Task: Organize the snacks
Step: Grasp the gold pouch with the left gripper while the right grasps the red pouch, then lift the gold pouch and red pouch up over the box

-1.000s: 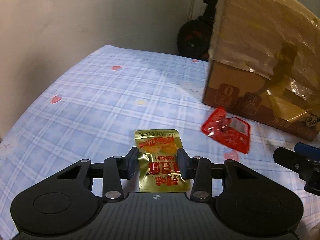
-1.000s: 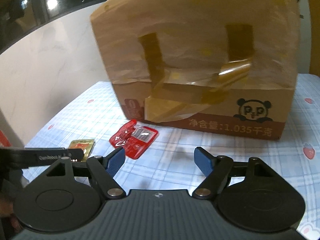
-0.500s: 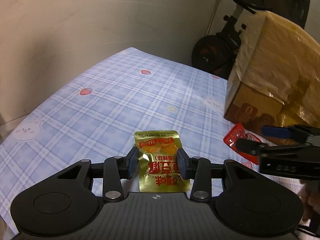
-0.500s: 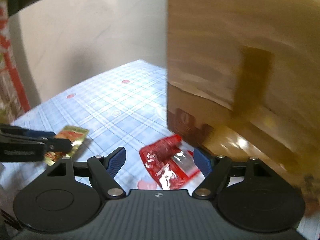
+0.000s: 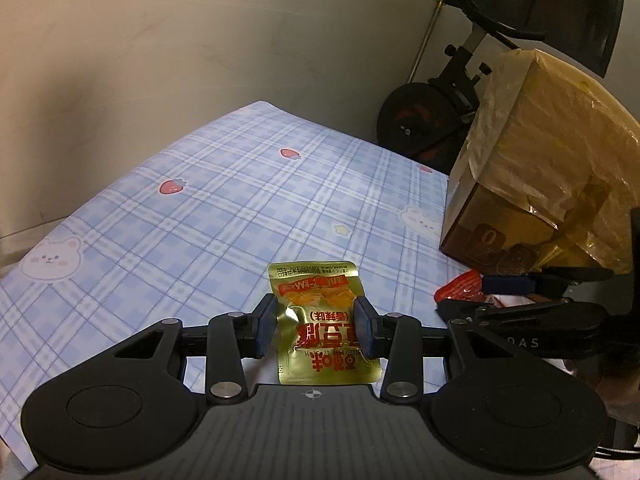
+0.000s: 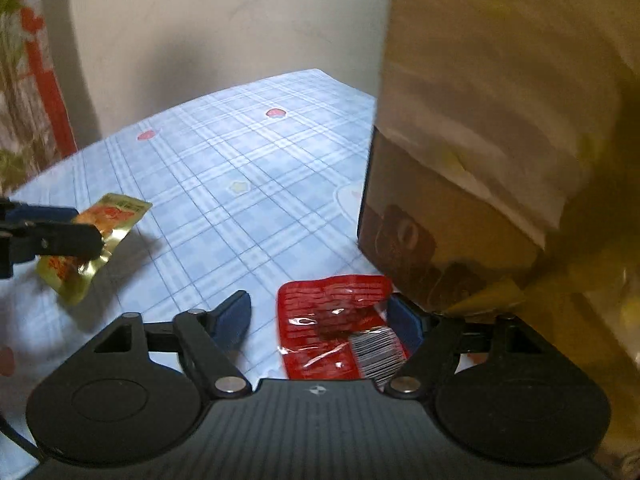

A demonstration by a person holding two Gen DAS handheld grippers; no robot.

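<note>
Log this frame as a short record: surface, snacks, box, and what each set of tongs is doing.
surface: blue plaid cloth
gold packet: clamped in left tongs, lifted off the cloth
red packet: flat on the cloth, beside the box
box: taped cardboard, standing on the cloth
right tongs: straddle the red packet, jaws just been closing, left pad not yet on it
</note>
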